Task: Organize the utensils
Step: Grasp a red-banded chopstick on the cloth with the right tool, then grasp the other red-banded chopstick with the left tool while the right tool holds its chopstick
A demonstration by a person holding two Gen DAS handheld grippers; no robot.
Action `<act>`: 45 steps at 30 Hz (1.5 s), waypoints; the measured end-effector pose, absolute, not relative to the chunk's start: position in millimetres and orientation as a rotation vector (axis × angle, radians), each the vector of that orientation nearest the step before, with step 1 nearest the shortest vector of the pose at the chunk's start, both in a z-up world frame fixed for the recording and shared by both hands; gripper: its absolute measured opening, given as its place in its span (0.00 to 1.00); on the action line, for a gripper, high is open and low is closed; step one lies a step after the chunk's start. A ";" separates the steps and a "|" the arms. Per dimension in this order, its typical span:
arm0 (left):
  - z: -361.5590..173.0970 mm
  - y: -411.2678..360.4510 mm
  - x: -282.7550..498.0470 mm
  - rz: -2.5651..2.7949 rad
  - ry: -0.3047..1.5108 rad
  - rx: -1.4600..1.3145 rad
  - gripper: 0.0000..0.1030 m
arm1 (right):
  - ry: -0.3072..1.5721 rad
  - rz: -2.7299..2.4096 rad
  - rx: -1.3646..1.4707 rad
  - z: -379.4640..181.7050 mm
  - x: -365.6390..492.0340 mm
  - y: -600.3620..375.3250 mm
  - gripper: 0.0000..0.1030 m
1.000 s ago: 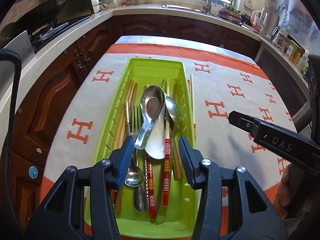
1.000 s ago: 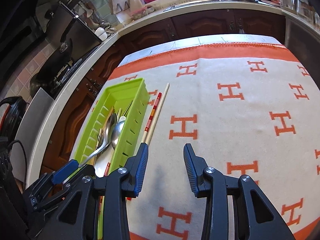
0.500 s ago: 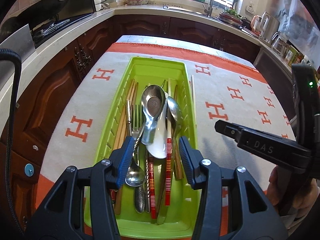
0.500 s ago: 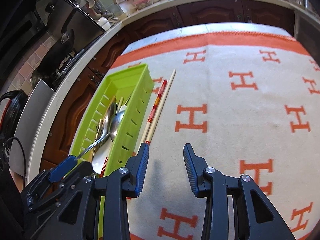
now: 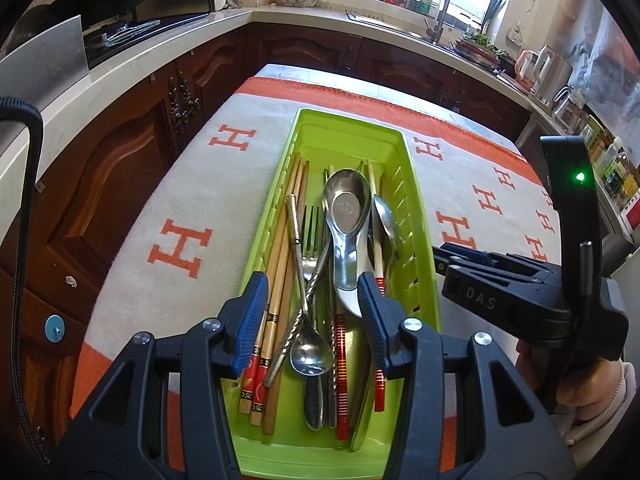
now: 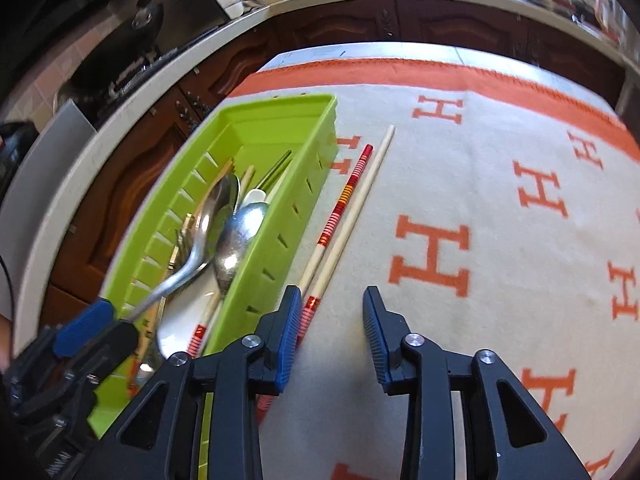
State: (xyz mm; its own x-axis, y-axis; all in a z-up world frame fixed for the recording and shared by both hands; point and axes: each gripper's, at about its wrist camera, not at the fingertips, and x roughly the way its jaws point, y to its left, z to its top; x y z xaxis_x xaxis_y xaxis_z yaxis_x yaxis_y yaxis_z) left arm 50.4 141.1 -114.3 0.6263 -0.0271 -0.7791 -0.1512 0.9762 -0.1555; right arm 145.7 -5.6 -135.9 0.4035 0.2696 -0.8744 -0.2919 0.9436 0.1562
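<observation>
Slotted lime-green plastic tray (image 5: pixel 422 248) on the H-patterned cloth holds most utensils, spoons, fork and chopsticks; outstanding: one red-banded pale chopstick pair (image 6: pixel 347 204) beside its wall; left gripper (image 5: pixel 312 300) apart, empty, over tray; right gripper (image 6: pixel 332 322), jaws just narrowing yet unclamped, at the pair's near ends.

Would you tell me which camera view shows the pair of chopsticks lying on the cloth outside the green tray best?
The right wrist view: the chopsticks lie in plain sight on the cloth beside the green tray, running under the right gripper. In the left wrist view the tray's wall and the right gripper cover that spot, so they cannot be made out.
</observation>
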 end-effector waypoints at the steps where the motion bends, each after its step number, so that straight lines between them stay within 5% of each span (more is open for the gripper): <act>1: -115.2 142.2 50.9 0.072 0.895 -0.218 0.42 | 1.094 0.347 -0.047 -135.9 145.6 -4.0 0.25; 8: -115.2 144.9 50.2 0.059 0.889 -0.236 0.42 | 1.052 0.260 -0.160 -137.8 142.6 -8.1 0.23; 11: -111.6 144.0 48.0 0.056 0.882 -0.238 0.42 | 1.047 0.237 -0.151 -139.0 141.6 -17.4 0.06; 20: -96.1 122.2 48.5 -0.023 0.890 -0.202 0.42 | 1.092 0.238 0.118 -136.8 142.8 -75.6 0.05; 24: -82.7 101.0 58.4 -0.083 0.899 -0.158 0.54 | 1.092 0.244 0.188 -135.3 136.5 -100.0 0.05; 28: -67.7 76.9 79.2 -0.139 0.928 -0.107 0.54 | 1.087 0.249 0.244 -134.5 131.7 -120.1 0.05; 45: -110.7 -23.8 233.5 -0.180 1.362 0.120 0.50 | 1.033 0.290 0.516 -112.7 137.2 -207.3 0.05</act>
State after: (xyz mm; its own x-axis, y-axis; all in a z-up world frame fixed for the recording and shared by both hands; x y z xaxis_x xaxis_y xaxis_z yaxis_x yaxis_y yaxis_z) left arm 233.5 -23.8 -110.7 0.1971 -0.0588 -0.9786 0.1974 0.9801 -0.0191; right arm 137.2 -207.3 -112.7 0.4890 0.4629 -0.7393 0.0104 0.8444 0.5356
